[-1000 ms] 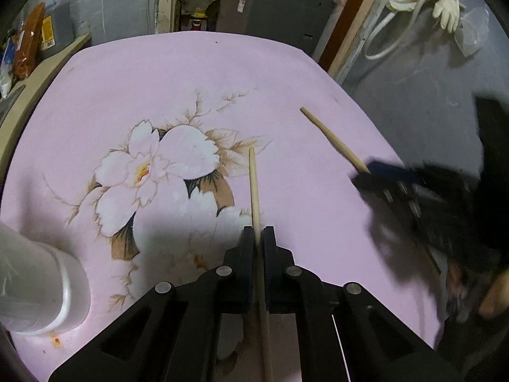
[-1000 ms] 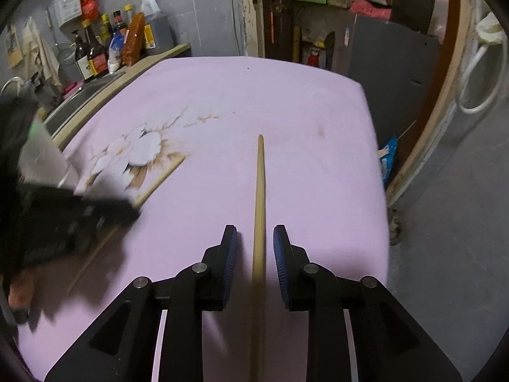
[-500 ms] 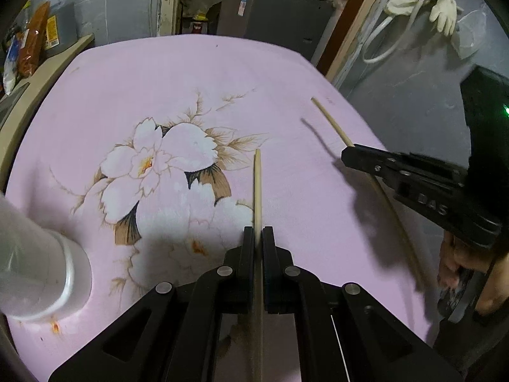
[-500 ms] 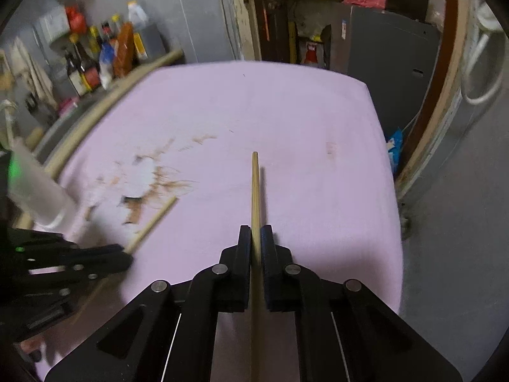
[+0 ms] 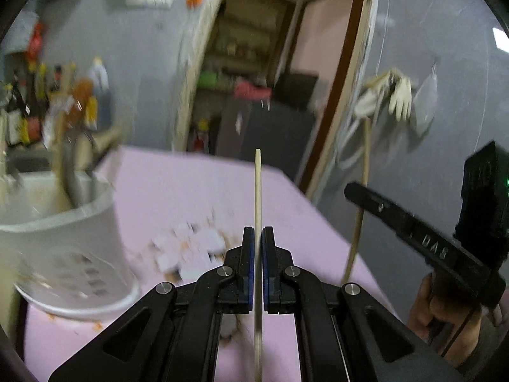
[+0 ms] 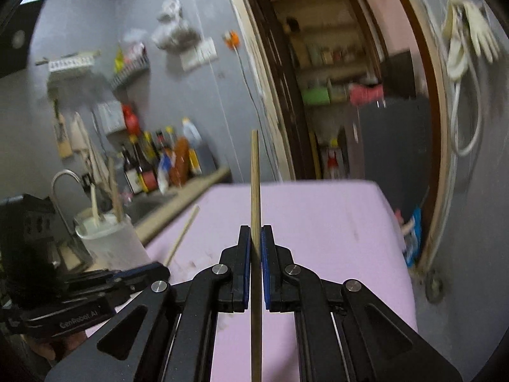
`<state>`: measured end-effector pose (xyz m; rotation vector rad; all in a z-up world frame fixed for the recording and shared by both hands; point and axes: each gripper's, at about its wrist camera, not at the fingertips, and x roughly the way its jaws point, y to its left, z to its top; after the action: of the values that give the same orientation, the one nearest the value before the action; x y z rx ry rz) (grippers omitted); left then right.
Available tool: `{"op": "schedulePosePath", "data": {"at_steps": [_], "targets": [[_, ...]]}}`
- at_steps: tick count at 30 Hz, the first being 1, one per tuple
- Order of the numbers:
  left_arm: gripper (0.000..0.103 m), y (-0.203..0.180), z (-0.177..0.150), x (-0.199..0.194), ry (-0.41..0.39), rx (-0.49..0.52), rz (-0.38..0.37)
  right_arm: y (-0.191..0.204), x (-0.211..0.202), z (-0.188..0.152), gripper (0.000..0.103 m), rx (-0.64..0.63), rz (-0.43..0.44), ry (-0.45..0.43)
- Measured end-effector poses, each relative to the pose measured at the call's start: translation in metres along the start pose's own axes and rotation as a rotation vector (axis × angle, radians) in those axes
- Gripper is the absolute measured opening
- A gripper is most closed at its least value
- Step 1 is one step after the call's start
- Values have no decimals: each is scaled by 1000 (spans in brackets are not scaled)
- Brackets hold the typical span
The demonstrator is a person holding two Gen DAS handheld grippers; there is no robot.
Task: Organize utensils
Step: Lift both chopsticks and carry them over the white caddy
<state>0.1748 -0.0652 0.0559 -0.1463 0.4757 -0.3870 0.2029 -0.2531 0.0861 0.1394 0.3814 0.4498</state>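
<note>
Now both chopsticks off table. Second ago right gripper (image 6: 254,248) sat open around its chopstick (image 6: 254,178) on pink cloth (image 6: 334,222); now I have it clamped and raised, tip pointing up. Left gripper (image 5: 258,248) stays clamped on other chopstick (image 5: 258,191), also lifted from cloth. White utensil cup (image 5: 63,238) near left, already holding utensils. Picking looks done; next I judge both go into cup. Frames blurred, still moving.
</note>
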Motion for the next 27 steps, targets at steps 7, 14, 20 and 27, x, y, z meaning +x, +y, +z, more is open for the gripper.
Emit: {"op": "schedulePosePath", "data": {"at_steps": [7,14,20,27], "targets": [[2,18,25,-34,-183,-19,50,42,-4,29,4,-62,51,-99],[2,58,48,-68,-311,-64,107,77,1,63,4,-91,141,-150],[2,90,65,-90,-385,-69,175,108,5,83,4,-113,219,-188],[2,122,79,-112,-431,-72,244,145,15,104,4,-136,305,-225]]}}
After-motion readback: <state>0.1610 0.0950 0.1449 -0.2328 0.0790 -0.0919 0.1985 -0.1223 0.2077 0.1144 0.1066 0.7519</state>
